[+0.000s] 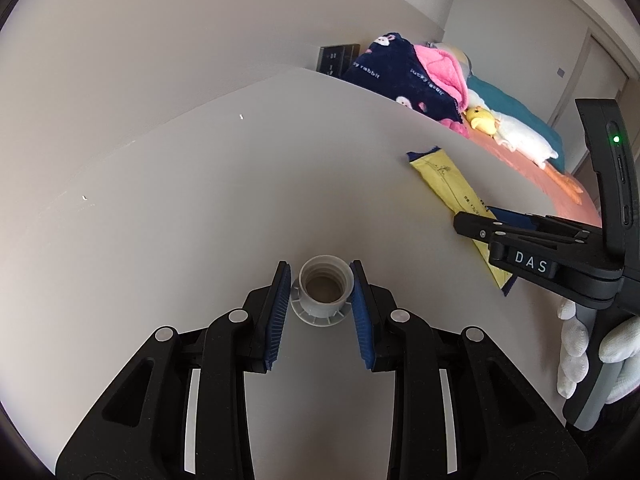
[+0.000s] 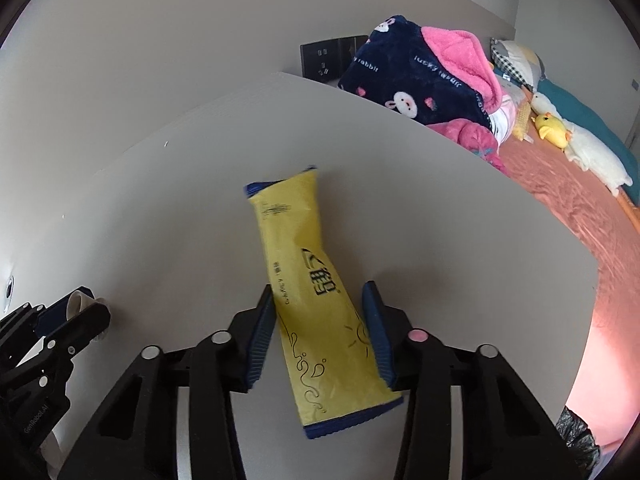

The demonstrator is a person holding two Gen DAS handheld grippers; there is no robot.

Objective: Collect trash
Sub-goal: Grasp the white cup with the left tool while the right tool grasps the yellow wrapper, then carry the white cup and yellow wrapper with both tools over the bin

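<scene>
A white plastic spout piece (image 1: 323, 295), threaded and with a flange, stands on the grey table (image 1: 200, 200). My left gripper (image 1: 320, 270) is open with its blue pads on either side of the spout piece, the right pad touching or nearly touching it. A flat yellow wrapper with blue ends (image 2: 316, 296) lies on the table. My right gripper (image 2: 318, 294) is open and straddles the wrapper's middle. The wrapper (image 1: 448, 184) and the right gripper (image 1: 480, 226) above it also show in the left wrist view. The left gripper (image 2: 80, 308) around the spout piece shows at the right wrist view's left edge.
A bed with a pink sheet (image 2: 580, 216), a navy and pink blanket (image 2: 420, 76) and plush ducks (image 2: 554, 128) lies beyond the table's right edge. A dark wall socket (image 2: 332, 56) is behind the table. A black trash bag (image 2: 576, 436) shows at lower right.
</scene>
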